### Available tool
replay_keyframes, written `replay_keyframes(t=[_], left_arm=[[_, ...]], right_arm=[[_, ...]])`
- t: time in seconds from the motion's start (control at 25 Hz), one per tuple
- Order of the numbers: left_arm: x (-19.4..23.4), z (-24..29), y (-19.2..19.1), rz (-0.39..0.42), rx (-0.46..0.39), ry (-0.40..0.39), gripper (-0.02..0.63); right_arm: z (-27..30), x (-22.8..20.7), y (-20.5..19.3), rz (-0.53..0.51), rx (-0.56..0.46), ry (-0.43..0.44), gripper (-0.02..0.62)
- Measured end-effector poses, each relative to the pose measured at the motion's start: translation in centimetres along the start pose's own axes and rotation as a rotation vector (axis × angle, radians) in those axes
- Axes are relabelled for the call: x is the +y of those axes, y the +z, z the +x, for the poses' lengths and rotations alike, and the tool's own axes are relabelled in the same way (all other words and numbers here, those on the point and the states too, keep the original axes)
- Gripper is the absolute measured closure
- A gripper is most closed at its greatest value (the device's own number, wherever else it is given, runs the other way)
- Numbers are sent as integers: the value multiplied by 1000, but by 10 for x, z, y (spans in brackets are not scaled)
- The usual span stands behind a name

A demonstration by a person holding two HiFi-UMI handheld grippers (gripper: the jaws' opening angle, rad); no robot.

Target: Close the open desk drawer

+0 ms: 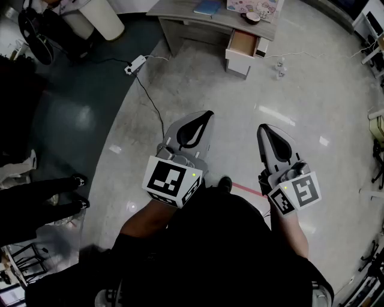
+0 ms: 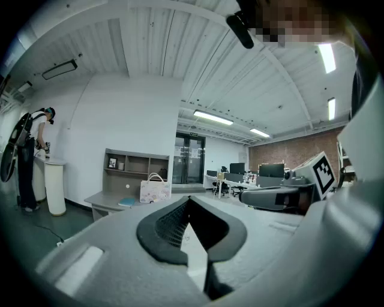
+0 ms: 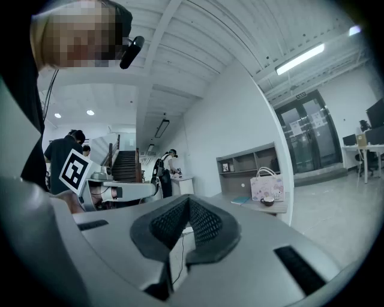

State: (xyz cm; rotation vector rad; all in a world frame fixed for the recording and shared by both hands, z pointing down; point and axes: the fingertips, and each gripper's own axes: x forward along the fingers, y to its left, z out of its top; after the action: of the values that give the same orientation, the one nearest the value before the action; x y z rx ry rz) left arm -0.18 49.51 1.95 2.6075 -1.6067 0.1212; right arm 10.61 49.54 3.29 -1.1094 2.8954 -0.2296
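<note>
The open drawer (image 1: pixel 243 43) sits at about 12 to 1 o'clock in the head view, far across the floor from the person. It hangs under the right end of the desk, pulled out toward 6 o'clock so that its brown inside shows behind a white front panel. On the surface (image 1: pixel 180 12) above it lie a blue book (image 1: pixel 208 7) at its 11 o'clock, and a patterned bag (image 1: pixel 252 5) with a dark cup (image 1: pixel 254 17) just beside it at 12 o'clock. A white power strip (image 1: pixel 135 65) lies on the floor at the drawer's 9 o'clock, its cable trailing toward the person.

Both tools are held close to the body, well apart from the desk. The left gripper (image 1: pixel 207 116) points toward 1 o'clock and the right gripper (image 1: pixel 263 129) toward 11 o'clock. In each gripper view the jaws are pressed together at the tips with nothing between them.

By my reading the task has not begun: this is the approach, with the drawer untouched. The next move calls for walking up toward 12 o'clock until the white front is within reach. Then one gripper, likely the right since the drawer lies nearer that side, should be set flat against the front and pushed straight in toward the desk. Jaws pressed together suit a push, so no grasp seems needed.
</note>
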Motion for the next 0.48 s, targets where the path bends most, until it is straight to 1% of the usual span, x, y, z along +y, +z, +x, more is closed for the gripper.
replay_keyframes(t=[0.32, 0.48], left_arm=[[-28, 24, -3, -11, 1, 1, 601], [-19, 45, -5, -29, -4, 23, 601]], right_arm=[[-24, -30, -1, 2, -13, 5, 583], [-16, -54, -2, 51, -31, 21, 581]])
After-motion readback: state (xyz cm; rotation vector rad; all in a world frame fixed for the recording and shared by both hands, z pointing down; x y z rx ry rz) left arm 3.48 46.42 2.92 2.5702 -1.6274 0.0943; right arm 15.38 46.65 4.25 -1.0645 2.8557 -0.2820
